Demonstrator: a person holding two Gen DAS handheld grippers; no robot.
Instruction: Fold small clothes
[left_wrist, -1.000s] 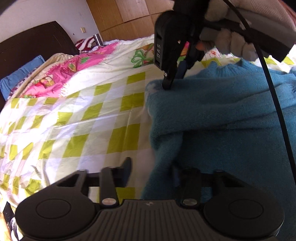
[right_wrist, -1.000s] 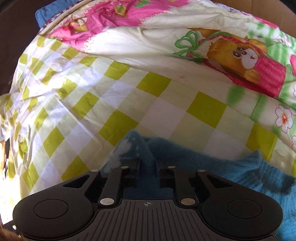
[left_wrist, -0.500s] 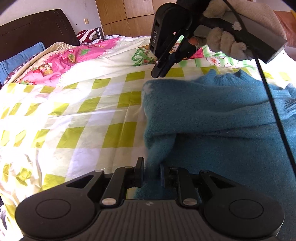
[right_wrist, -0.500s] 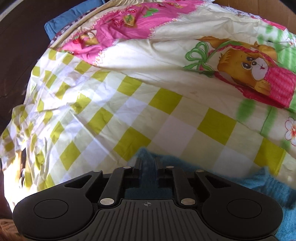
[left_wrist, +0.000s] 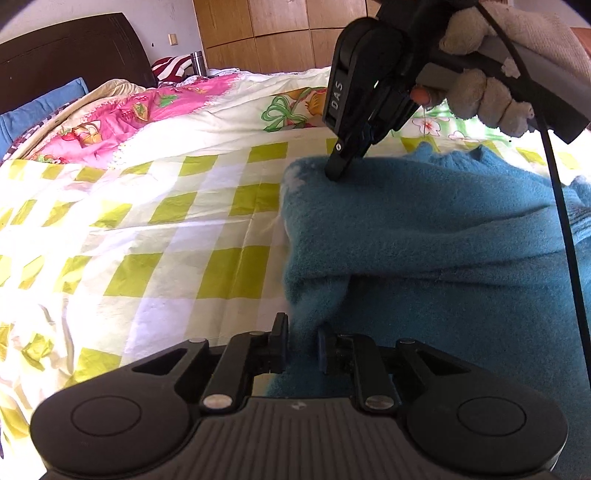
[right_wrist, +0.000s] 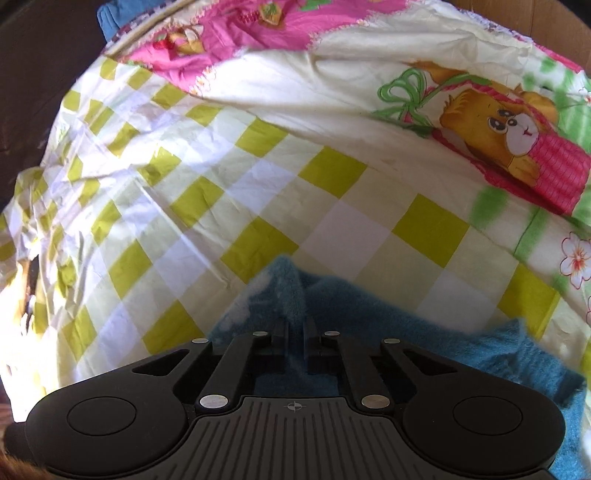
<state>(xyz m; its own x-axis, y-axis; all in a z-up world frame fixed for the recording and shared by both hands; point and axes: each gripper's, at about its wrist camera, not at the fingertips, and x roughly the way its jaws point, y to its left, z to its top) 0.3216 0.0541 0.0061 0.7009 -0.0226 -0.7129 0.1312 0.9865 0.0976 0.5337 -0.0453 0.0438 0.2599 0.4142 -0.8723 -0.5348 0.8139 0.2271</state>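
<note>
Fuzzy teal-blue knitted sweater (left_wrist: 436, 236) spread on the yellow-and-white checked bedsheet (left_wrist: 155, 236), folded edge facing the pink cartoon-print quilt (left_wrist: 155, 107). Left gripper (left_wrist: 302, 345) pinching the sweater's near corner, fabric bunched between close-set black fingers (left_wrist: 277, 343). Right gripper (right_wrist: 294, 334) clenched on the sweater's far corner, a ridge of teal cloth rising between the narrow jaws; seen also from the left wrist view, tips pressed into the sweater, held by a gloved hand (left_wrist: 491, 92). Dark wooden headboard (left_wrist: 70, 51) beyond the quilt.
</note>
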